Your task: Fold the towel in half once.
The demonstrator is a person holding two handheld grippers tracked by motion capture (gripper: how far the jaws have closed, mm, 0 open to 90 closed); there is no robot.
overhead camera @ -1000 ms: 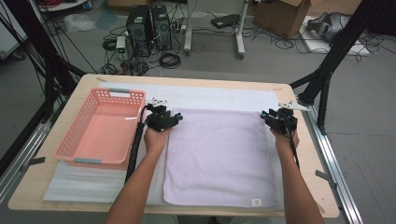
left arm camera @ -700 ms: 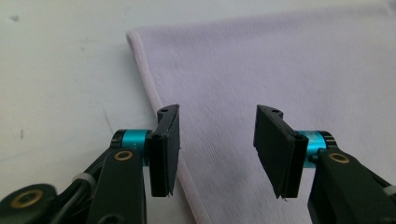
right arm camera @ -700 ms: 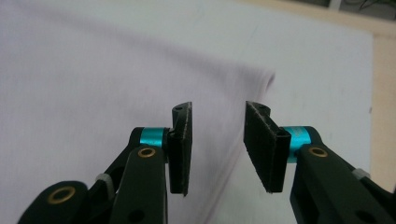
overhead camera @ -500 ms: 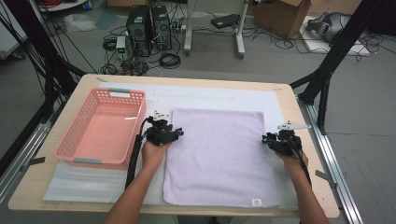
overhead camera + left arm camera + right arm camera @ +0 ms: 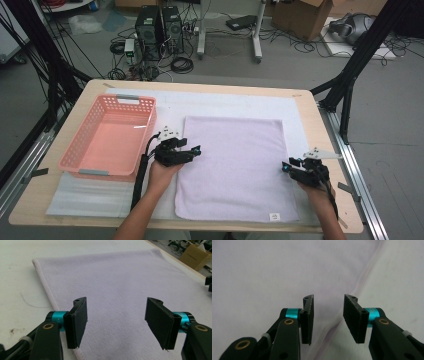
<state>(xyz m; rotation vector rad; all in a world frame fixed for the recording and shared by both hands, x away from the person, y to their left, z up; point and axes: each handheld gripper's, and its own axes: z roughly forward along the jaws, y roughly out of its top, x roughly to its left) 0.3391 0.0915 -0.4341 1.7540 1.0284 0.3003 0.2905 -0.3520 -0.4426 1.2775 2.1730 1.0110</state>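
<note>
A pale lilac towel [image 5: 235,165] lies flat on the white mat in the middle of the table. My left gripper [image 5: 196,149] sits at the towel's left edge, about halfway down, jaws wide apart over the hem [image 5: 47,287] with nothing between them. My right gripper [image 5: 286,166] hovers at the towel's right edge, lower down, jaws partly apart over the hem [image 5: 367,270] and holding nothing. In the left gripper view the towel [image 5: 120,282] stretches away and the gripper [image 5: 116,323] stands open. The right gripper [image 5: 328,317] is open too.
A pink plastic basket [image 5: 90,155] with nothing in it stands on the left of the table, close to my left hand. A white mat [image 5: 225,102] covers the wooden tabletop [image 5: 320,130]. Computers, cables and boxes lie on the floor beyond.
Both grippers have moved back toward the near side along the towel's side edges, from near its far corners to mid-length and lower. The towel now lies flat and fully spread.
</note>
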